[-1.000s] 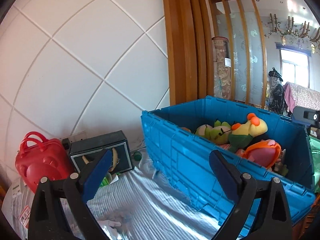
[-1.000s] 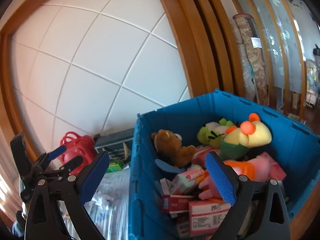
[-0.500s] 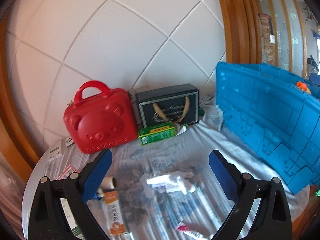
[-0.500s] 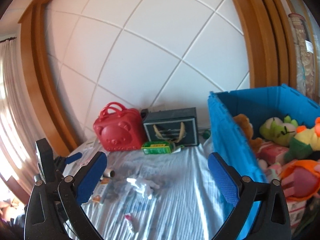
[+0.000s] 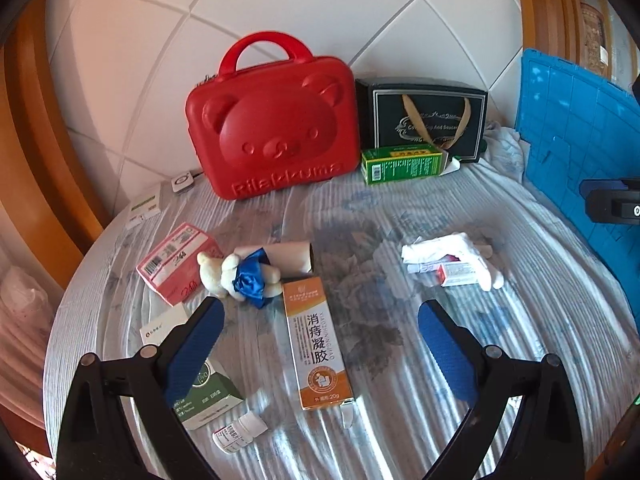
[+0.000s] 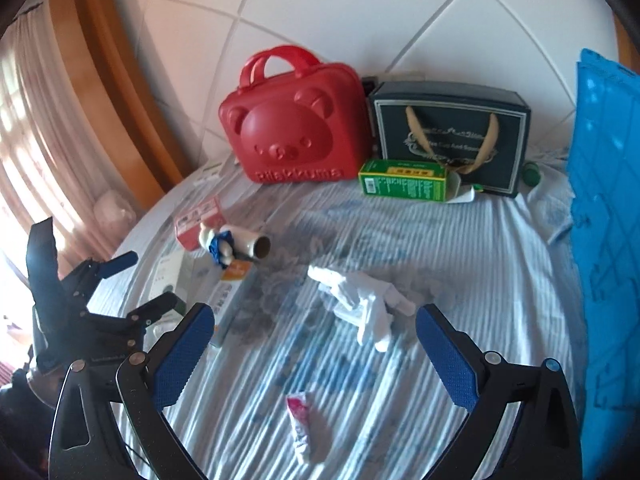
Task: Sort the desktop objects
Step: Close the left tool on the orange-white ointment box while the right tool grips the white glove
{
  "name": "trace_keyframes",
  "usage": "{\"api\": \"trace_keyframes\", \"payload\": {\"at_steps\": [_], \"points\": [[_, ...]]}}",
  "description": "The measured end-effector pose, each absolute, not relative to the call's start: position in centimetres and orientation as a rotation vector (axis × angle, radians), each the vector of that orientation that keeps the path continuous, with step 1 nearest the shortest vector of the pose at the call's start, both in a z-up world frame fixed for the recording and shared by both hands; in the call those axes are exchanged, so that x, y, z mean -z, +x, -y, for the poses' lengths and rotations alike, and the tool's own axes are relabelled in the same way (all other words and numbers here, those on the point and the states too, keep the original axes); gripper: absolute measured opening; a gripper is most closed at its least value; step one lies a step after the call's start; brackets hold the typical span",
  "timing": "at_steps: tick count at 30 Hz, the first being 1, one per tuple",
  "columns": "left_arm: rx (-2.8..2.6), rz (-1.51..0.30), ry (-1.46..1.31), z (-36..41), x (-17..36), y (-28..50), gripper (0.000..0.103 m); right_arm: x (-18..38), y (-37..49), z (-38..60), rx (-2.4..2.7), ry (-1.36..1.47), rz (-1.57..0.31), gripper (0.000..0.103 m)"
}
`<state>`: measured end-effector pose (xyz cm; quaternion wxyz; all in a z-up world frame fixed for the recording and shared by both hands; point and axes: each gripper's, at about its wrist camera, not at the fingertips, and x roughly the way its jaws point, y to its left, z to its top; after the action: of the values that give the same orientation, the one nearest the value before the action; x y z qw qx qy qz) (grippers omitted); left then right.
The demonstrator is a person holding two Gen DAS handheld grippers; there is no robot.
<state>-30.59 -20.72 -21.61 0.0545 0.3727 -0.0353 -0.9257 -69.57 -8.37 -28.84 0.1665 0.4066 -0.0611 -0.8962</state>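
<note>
My left gripper (image 5: 320, 344) hangs open over the striped tablecloth, above an orange and white medicine box (image 5: 316, 340). A small white plush bear in a blue dress (image 5: 240, 276) lies just ahead, against a cardboard tube (image 5: 290, 254) and a pink box (image 5: 176, 262). A green and white box (image 5: 208, 396) and a small white bottle (image 5: 240, 432) lie by the left finger. My right gripper (image 6: 316, 344) is open above crumpled white tissue (image 6: 360, 296), with a pink tube (image 6: 300, 416) below. The left gripper (image 6: 116, 284) shows at the left of the right wrist view.
A red bear-face case (image 5: 272, 132), a dark gift box (image 5: 424, 120) and a green carton (image 5: 404, 164) stand against the tiled wall. The blue crate (image 5: 576, 136) rises at the right. White tissue over small packets (image 5: 452, 260) lies mid-right. The table edge curves away left.
Both grippers swung left and tilted down, away from the blue crate of plush toys, so the cluttered tablecloth now fills both views. Both stayed open.
</note>
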Motion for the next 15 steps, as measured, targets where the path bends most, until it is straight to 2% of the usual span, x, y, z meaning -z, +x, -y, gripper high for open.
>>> {"api": "trace_keyframes", "payload": {"at_steps": [6,8,9,15], "points": [[2.755,0.025,1.239,22.4,25.4,-32.9,0.099,33.8,-74.8,10.3,2.433,1.281,0.094,0.087],[2.732,0.003,1.277,22.8,26.6,-33.6,0.099,35.6,-76.6,10.7,2.388,1.334,0.075,0.076],[2.721,-0.002,1.297,22.9,27.2,-33.9,0.099,36.5,-77.3,10.8,2.370,1.356,0.055,0.074],[2.676,-0.038,1.381,23.7,29.7,-36.0,0.099,40.6,-81.2,11.3,2.294,1.466,-0.059,0.048]]}}
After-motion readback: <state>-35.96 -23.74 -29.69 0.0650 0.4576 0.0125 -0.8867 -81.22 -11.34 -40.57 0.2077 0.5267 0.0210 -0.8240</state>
